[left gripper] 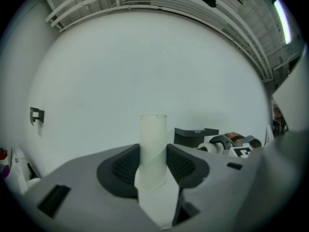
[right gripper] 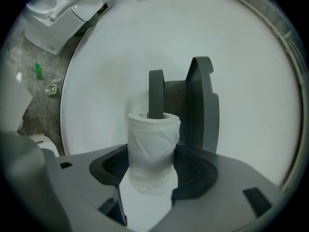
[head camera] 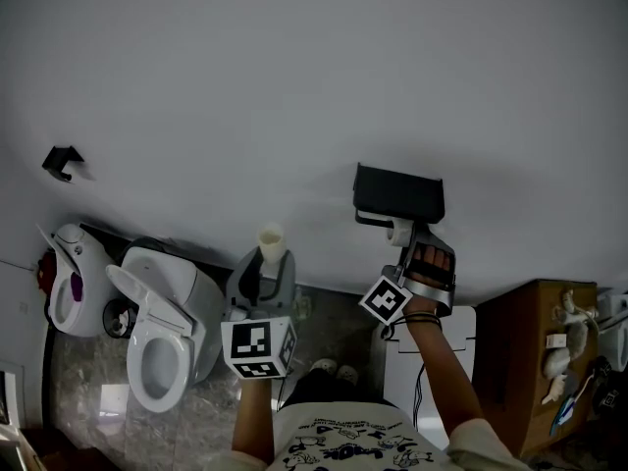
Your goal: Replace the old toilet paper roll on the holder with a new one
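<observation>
My left gripper [head camera: 263,263] is shut on a bare cardboard tube [head camera: 271,239], held upright in front of the wall; the tube [left gripper: 153,146] stands between the dark pads of that gripper [left gripper: 153,164]. To the right, the black holder [head camera: 398,193] is fixed to the wall. My right gripper [head camera: 404,239] is shut on a small white toilet paper roll [head camera: 399,232] right under the holder. In the right gripper view the roll [right gripper: 153,151] sits in that gripper [right gripper: 153,167], and the holder's arm [right gripper: 155,92] meets the roll's core hole beside the cover [right gripper: 203,105].
A white toilet [head camera: 162,334] with its lid up stands at the lower left, with a white unit [head camera: 69,281] beside it. A black hook [head camera: 62,162] is on the wall at the left. A wooden cabinet [head camera: 535,361] with small items stands at the right.
</observation>
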